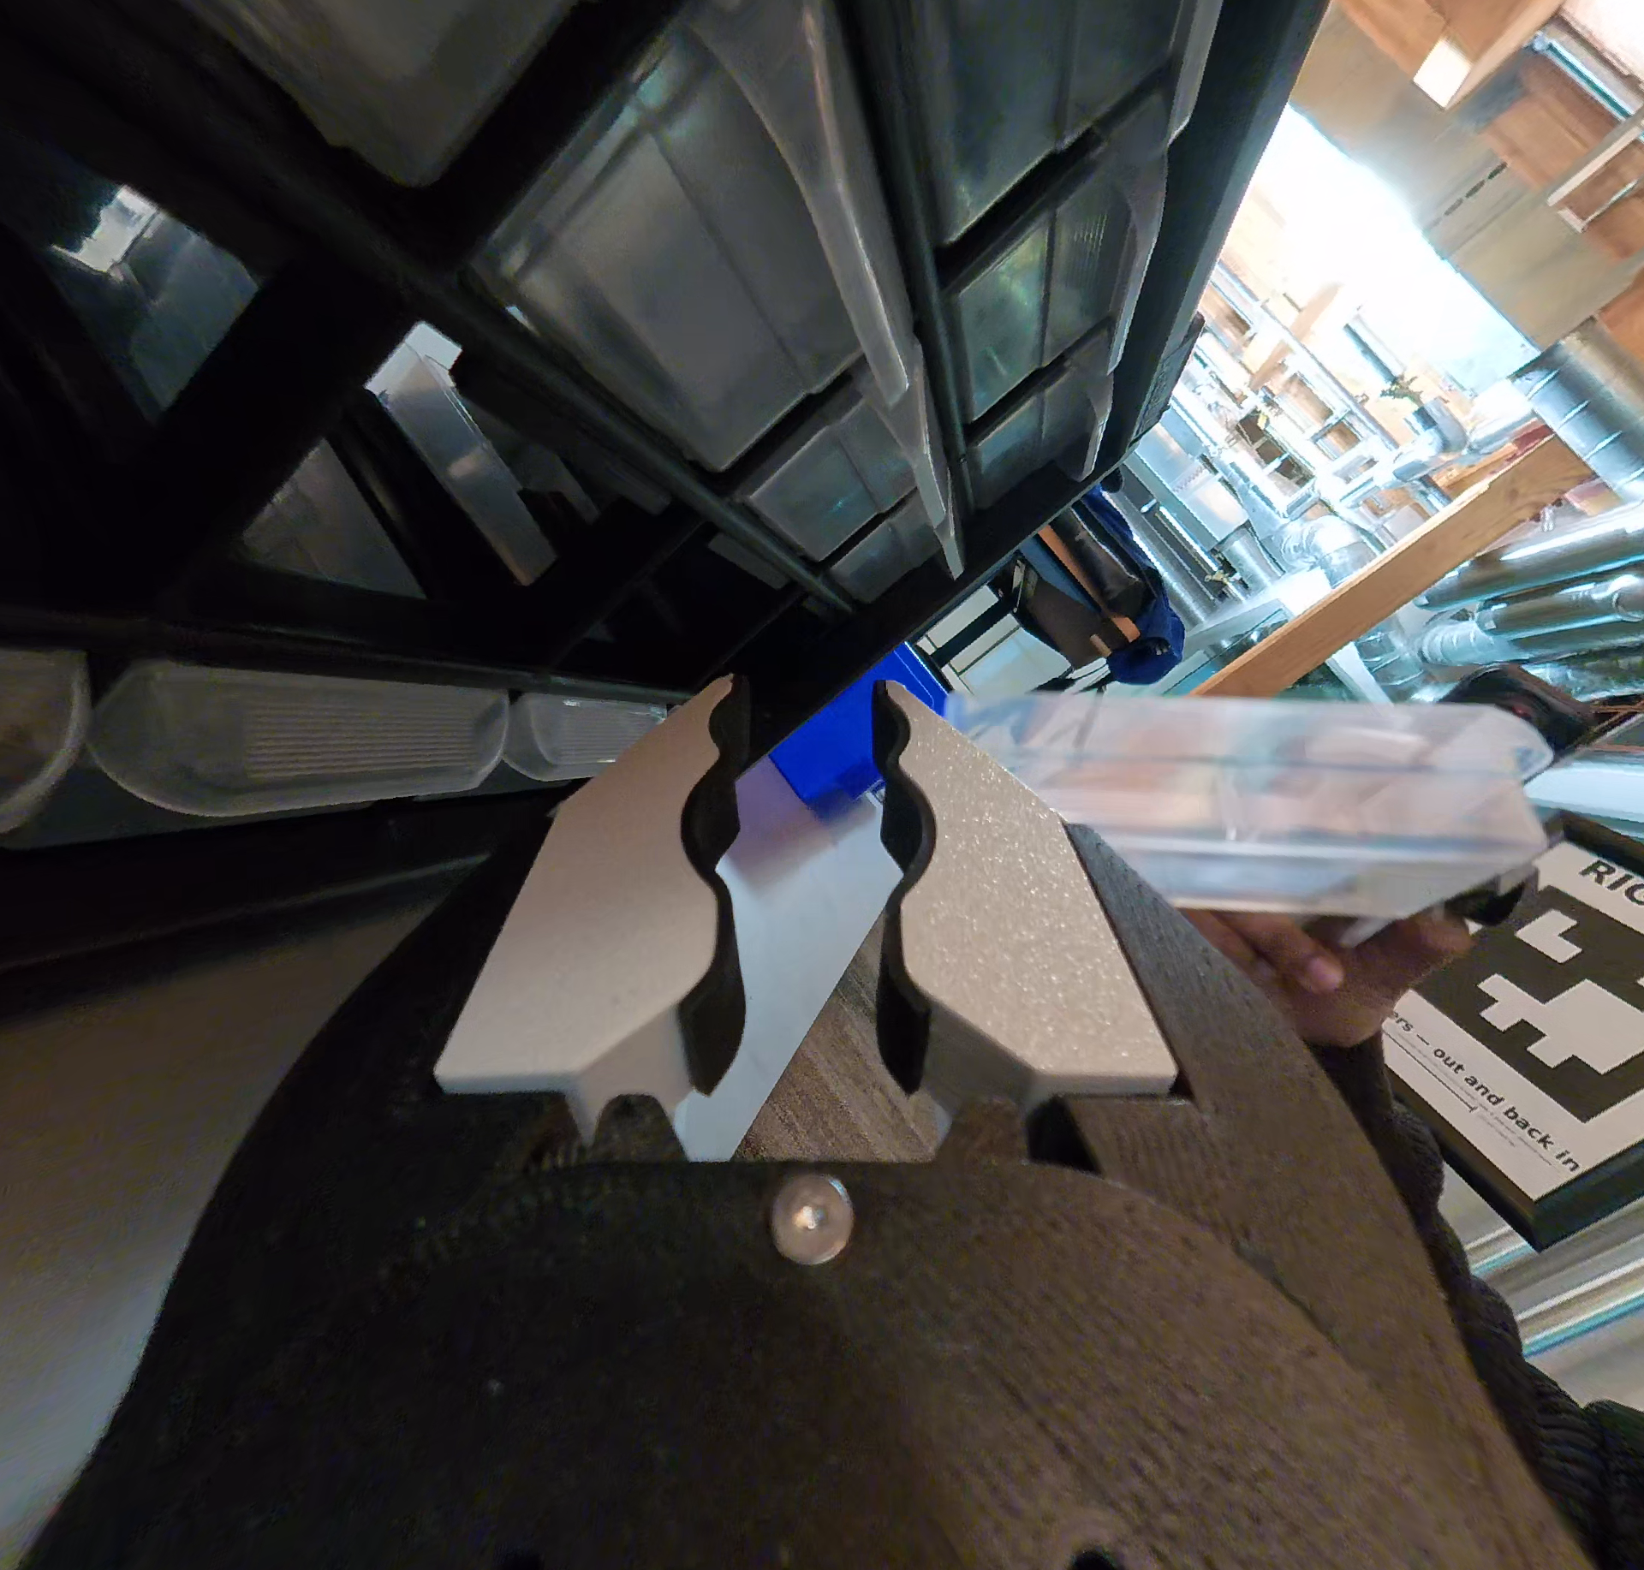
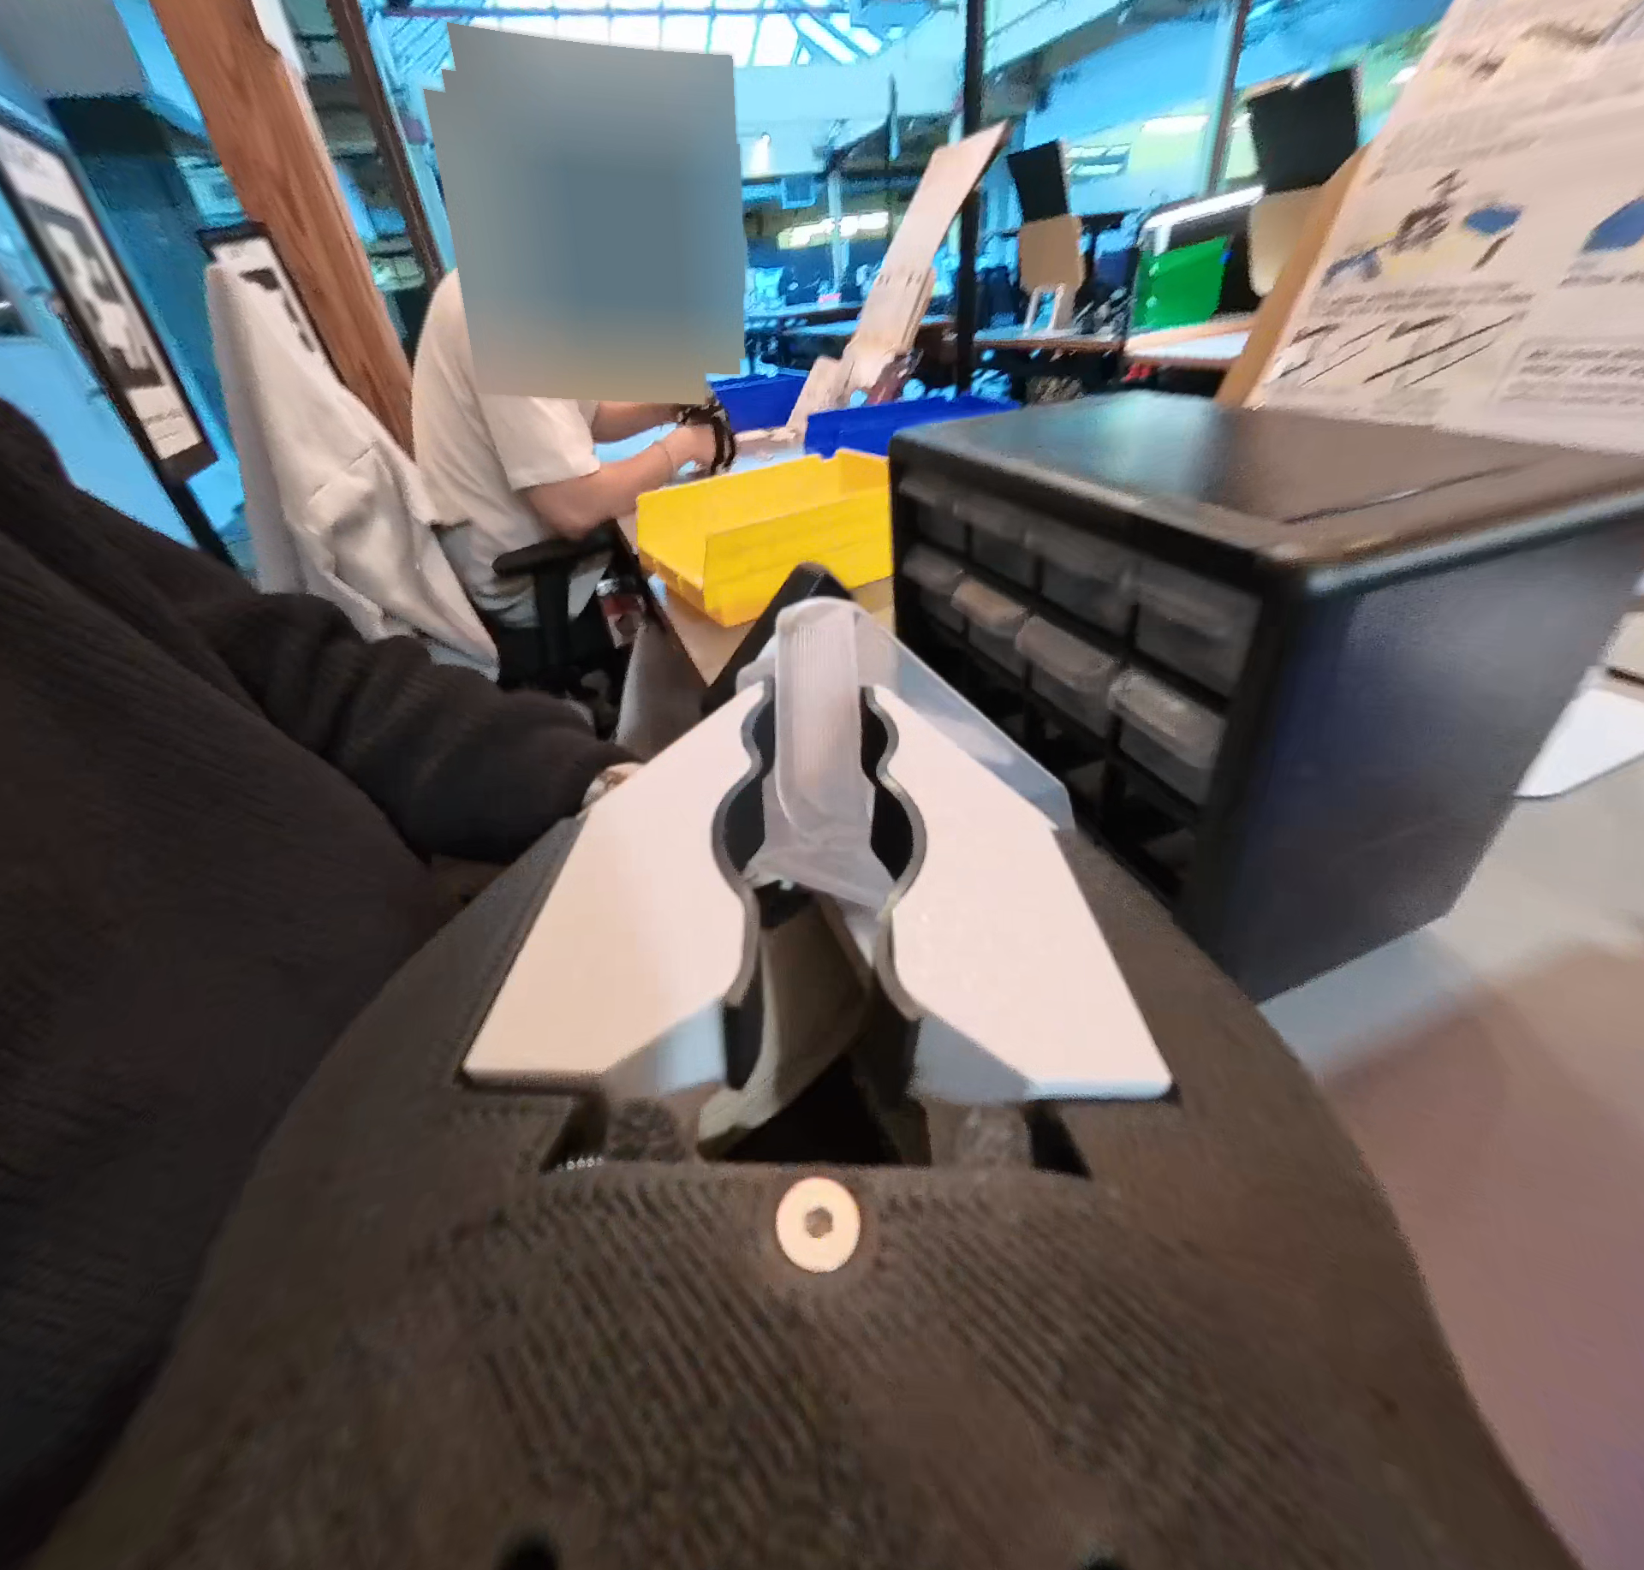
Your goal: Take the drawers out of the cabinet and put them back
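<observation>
The black cabinet [image 1: 294, 300] fills the top left of the left wrist view, seen very close and tilted. Several clear drawers [image 1: 676, 282] sit in it and some slots [image 1: 294, 513] look open. My left gripper [image 1: 808, 700] is open and empty just below the cabinet's front. My right gripper [image 2: 814, 709] is shut on the handle of a clear drawer [image 2: 961, 727] and holds it in the air to the left of the cabinet [image 2: 1290, 638]. That held drawer also shows at the right of the left wrist view [image 1: 1245, 798].
A yellow bin [image 2: 765, 531] and a blue bin [image 2: 890, 424] stand behind the cabinet. A person [image 2: 498, 451] sits at the table beyond. A poster board [image 2: 1468, 238] leans at the right. A framed marker sign [image 1: 1530, 1020] stands near the held drawer.
</observation>
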Demonstrator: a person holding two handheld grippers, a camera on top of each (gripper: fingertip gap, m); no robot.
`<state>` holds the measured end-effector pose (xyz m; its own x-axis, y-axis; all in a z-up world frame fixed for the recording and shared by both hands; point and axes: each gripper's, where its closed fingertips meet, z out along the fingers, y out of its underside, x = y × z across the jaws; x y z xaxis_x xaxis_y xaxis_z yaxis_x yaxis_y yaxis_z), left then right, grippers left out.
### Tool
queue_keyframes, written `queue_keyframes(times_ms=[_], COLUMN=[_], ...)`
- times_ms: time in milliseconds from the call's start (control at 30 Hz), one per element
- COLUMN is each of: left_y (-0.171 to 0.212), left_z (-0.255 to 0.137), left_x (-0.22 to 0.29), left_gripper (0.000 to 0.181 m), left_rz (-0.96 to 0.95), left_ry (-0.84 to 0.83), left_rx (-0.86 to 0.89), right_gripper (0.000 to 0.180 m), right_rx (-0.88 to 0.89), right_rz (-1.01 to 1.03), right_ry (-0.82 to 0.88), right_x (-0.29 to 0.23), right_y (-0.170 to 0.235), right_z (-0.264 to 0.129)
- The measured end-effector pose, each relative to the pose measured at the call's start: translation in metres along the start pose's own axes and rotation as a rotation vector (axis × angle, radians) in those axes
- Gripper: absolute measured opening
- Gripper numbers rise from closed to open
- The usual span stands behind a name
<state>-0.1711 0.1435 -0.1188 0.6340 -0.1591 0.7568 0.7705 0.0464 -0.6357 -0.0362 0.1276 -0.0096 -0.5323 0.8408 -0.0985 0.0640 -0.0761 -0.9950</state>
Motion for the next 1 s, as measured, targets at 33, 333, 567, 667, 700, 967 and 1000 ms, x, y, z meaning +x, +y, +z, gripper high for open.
queue_keyframes(times_ms=[33,333,567,667,700,967,1000], left_y=[0.0,-0.006,-0.001,-0.002,-0.003,-0.006,-0.009], left_z=[0.0,-0.003,0.0,0.0,-0.001,-0.012,-0.015], left_x=[0.0,0.012,0.014,0.012,0.011,0.001,0.0], left_gripper=[0.023,0.021,0.022,0.022,0.022,0.021,0.021], left_rz=[0.0,0.047,0.08,0.09,0.095,0.103,0.105], left_ry=[0.0,0.008,0.004,-0.005,-0.008,-0.056,-0.067], left_rx=[0.0,0.027,-0.006,-0.007,-0.008,-0.005,0.008], right_gripper=[0.017,0.017,0.017,0.017,0.017,0.017,0.017], right_rx=[0.018,0.173,-0.089,-0.185,-0.219,-0.431,-0.448], right_rz=[-0.009,-0.108,-0.336,-0.376,-0.396,-0.487,-0.469], right_ry=[0.026,0.522,1.136,1.138,1.134,1.088,1.089], right_x=[0.004,0.065,0.156,0.177,0.182,0.207,0.212], right_y=[-0.007,-0.065,0.002,0.03,0.035,0.067,0.07], right_z=[-0.008,-0.138,-0.21,-0.198,-0.193,-0.158,-0.157])
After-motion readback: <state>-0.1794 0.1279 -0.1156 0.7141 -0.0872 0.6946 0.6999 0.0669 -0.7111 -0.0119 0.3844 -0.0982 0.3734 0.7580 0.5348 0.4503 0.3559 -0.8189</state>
